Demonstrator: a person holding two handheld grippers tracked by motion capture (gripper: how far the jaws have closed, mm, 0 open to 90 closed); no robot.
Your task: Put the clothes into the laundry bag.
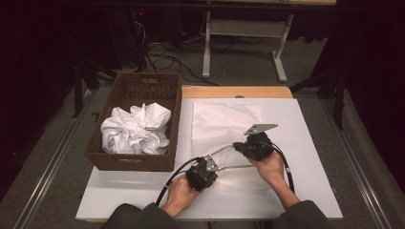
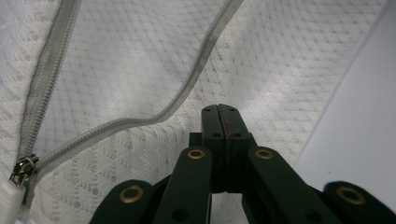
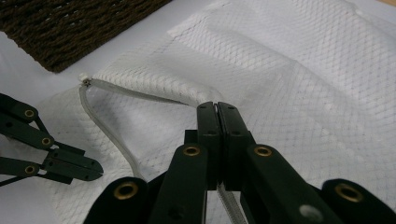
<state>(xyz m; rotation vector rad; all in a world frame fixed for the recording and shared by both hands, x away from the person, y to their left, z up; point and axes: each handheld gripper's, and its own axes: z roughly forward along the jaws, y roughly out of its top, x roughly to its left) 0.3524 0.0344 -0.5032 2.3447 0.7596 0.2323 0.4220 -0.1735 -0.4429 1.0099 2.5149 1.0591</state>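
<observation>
Pinching mesh bag (image 1: pixel 224 125) w/ both hand-held grippers, jaws closed.

Free room and obstacles. The wicker basket (image 1: pixel 138 124), heaped with white cloth (image 1: pixel 136 130), blocks the left side of the surface (image 1: pixel 310 143). The mesh bag (image 1: pixel 224 124) lies flat at centre, its zipper (image 3: pixel 107 130) gaping. Bare surface lies open to the right and along the near edge.

mesh bag (image 3: pixel 289 79): white netted cloth, matt, diamond-patterned weave. zipper (image 2: pixel 116 125): grey woven tape, metal slider seen glinting. basket (image 1: pixel 125 160): dark brown wicker, rough. clothes (image 1: pixel 136 129) inside: white cloth, crumpled. table (image 1: pixel 310 143): smooth matt white top. gripper jaws: black matt plastic, brass-coloured rivets.
</observation>
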